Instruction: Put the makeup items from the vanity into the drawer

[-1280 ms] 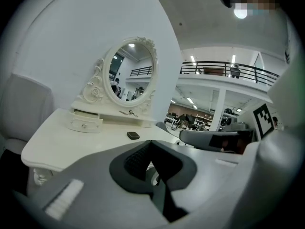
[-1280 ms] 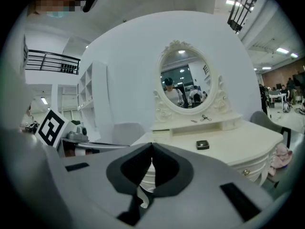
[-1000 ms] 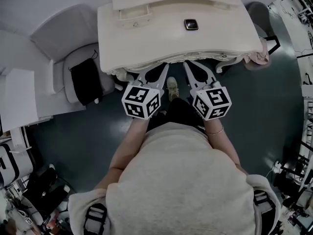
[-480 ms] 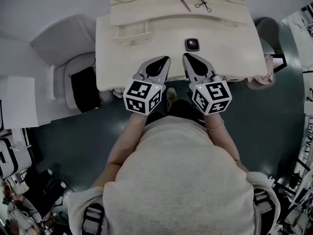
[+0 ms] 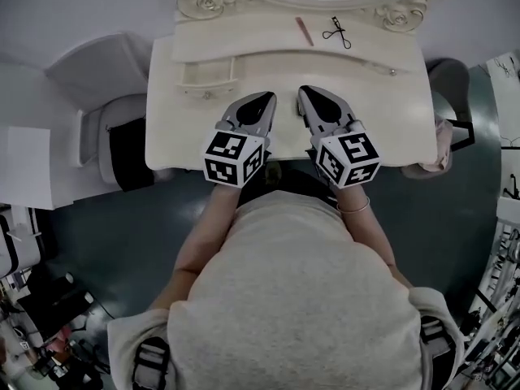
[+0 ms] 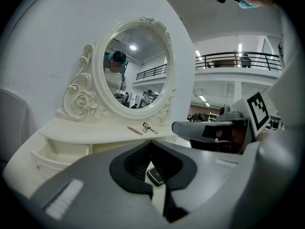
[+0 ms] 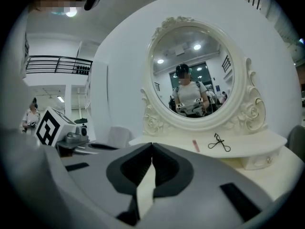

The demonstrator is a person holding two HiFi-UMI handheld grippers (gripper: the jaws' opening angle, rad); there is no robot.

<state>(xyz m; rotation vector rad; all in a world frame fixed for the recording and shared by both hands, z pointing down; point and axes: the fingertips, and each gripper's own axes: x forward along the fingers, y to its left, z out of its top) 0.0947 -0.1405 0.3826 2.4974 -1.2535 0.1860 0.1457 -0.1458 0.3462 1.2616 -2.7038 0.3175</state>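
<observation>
Both grippers hover side by side over the white vanity top (image 5: 390, 112), with their jaws closed and nothing between them. My left gripper (image 5: 270, 96) has its tips meeting (image 6: 151, 142). A small black compact (image 6: 155, 175) lies on the top just beyond it, and is hidden in the head view. My right gripper (image 5: 302, 90) also has its tips together (image 7: 151, 144). On the raised shelf under the mirror lie a pink stick (image 5: 304, 31) and a black eyelash curler (image 5: 336, 32), also seen in the right gripper view as the stick (image 7: 195, 145) and the curler (image 7: 218, 142).
A small drawer (image 5: 203, 75) stands open at the vanity's left, under the shelf. The oval mirror (image 6: 133, 66) with its carved frame rises behind. A grey seat (image 5: 101, 124) with a black item stands to the left, and a pink cloth (image 5: 443, 140) hangs at the vanity's right edge.
Both grippers have moved forward from the vanity's front edge to over its top. The compact, visible before in the head view, is now covered by them.
</observation>
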